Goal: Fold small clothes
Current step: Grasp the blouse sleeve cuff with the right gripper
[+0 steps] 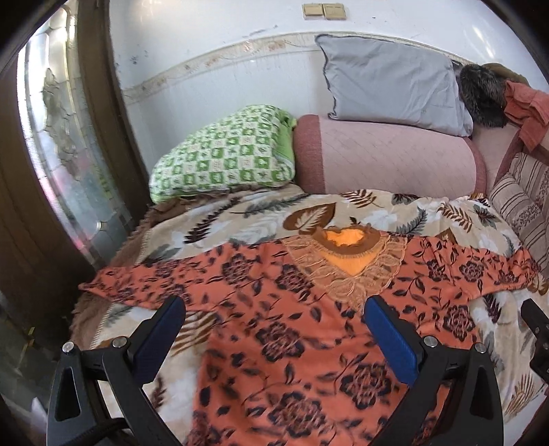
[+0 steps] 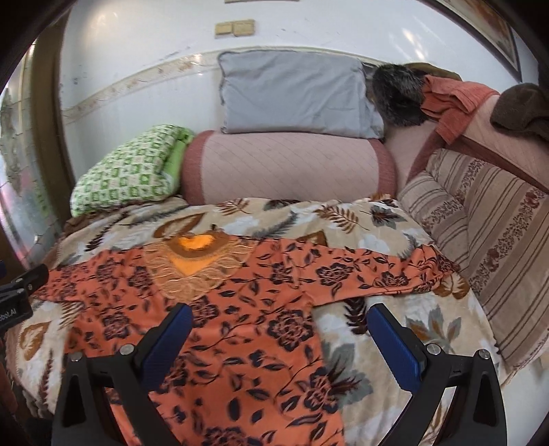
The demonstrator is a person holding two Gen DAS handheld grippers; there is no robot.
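Left gripper: the left gripper point(image 1: 274, 319) hung above the garment with its blue-padded fingers point(image 1: 391, 339) spread wide and nothing between them.
Right gripper: the right gripper point(image 2: 279, 326) also stood wide apart and empty; its left finger point(image 2: 168, 343) was over the cloth, its right finger point(image 2: 394, 343) over bare blanket.
Garment: an orange floral top point(image 1: 274, 326) with dark flowers lay spread flat, front up, sleeves stretched out to either side; its embroidered neckline point(image 1: 346, 260) lay ahead of the left gripper's fingers, and the body ran back under and between them.
Right sleeve side: one sleeve point(image 2: 360, 274) reached out ahead of the right gripper's right finger, its end near a striped cushion.
Surface: a beige blanket with a leaf print point(image 1: 240, 212) covered the bed, showing beyond the garment and outside each gripper's outer finger.
Far end: past the fingertips lay a green checked pillow point(image 1: 223, 157), a pink quilted bolster point(image 1: 387, 154) beside it, and a grey pillow point(image 1: 391, 85) resting on the bolster.
Right of the fingers: a striped cushion point(image 2: 487, 240), with an orange towel point(image 2: 449, 99) and dark furry fabric point(image 2: 398, 96) piled behind.
Room: a white wall with a patterned border strip point(image 1: 206, 65) and two beige switch plates point(image 1: 322, 10); a dark wooden door frame point(image 1: 103, 103) stood far left of the left gripper.
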